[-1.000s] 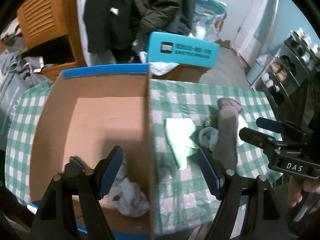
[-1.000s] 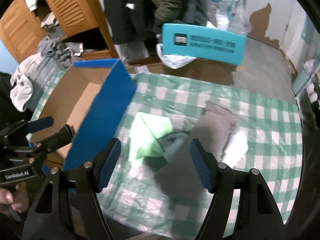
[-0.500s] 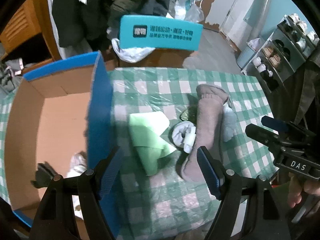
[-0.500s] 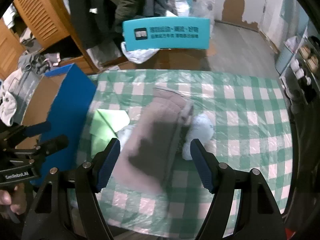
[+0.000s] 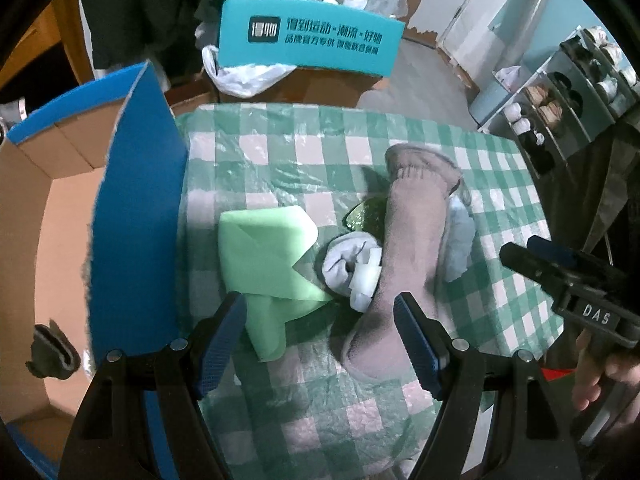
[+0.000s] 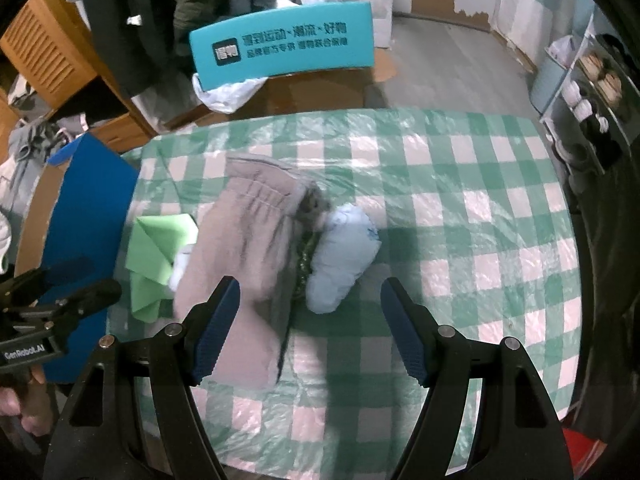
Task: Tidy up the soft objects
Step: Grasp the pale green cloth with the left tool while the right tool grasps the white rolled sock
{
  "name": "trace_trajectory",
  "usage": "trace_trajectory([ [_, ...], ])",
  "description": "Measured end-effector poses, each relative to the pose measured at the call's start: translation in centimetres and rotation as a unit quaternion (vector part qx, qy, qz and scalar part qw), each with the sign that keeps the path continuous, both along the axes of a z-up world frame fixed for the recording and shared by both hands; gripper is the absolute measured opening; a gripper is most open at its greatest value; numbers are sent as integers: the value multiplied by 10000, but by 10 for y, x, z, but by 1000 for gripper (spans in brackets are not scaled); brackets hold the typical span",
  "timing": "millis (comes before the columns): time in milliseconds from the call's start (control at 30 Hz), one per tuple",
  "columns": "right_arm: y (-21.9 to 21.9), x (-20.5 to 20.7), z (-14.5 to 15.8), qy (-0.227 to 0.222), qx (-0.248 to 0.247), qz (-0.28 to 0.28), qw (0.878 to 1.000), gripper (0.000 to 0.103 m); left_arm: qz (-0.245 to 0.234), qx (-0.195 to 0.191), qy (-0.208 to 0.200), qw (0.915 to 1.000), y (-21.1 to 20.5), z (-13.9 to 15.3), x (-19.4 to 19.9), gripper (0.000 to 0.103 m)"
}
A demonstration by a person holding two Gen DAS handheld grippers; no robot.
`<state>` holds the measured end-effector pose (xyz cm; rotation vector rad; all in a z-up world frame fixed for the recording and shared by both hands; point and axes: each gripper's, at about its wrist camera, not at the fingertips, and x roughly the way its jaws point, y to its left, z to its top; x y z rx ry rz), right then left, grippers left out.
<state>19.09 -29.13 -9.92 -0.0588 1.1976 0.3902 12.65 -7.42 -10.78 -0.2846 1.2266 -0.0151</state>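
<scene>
Both claws hang released above a tabletop (image 5: 360, 144) covered in green-and-white check under clear plastic, each with its blue-padded fingers spread wide and nothing between them. The left claw (image 5: 320, 344) looks down on the pile of soft things: a folded light-green cloth (image 5: 264, 256) lying just beside the blue wall of a cardboard box (image 5: 136, 216), a rolled pale bundle (image 5: 348, 260) touching the cloth's right edge, and a long brownish-grey sock (image 5: 404, 248) stretched lengthwise across the middle, overlapping the bundle. This view alone shows a dark green patch (image 5: 366, 216) peeking out at the sock's left side, the box's brown inside, and a small dark item (image 5: 52, 352) lying low in it. The right claw (image 6: 310, 328) sees the same pile from the other side, the sock (image 6: 244, 248) blurred, the green cloth (image 6: 156, 256) half hidden behind it. Only here does a pale blue bundle (image 6: 344, 256) show in full, resting against the sock's right side; the left view catches just its edge. Each camera catches the opposite claw at its margin. Beyond the tabletop stands a teal box with printed lettering (image 6: 280, 44), a white plastic bag (image 6: 224, 96) beneath it.
</scene>
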Motion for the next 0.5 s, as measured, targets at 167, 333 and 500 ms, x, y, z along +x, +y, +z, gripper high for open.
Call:
trace_trajectory([
  [167, -4, 8, -10, 116, -48, -91, 9999, 73, 112, -84, 115, 9998, 9, -9, 1, 78],
  [333, 0, 13, -14, 166, -43, -74, 9998, 73, 214, -134, 147, 9996, 20, -12, 2, 77],
  [500, 3, 18, -17, 209, -37, -67, 9998, 73, 316, -88, 232, 9992, 31, -19, 1, 77],
])
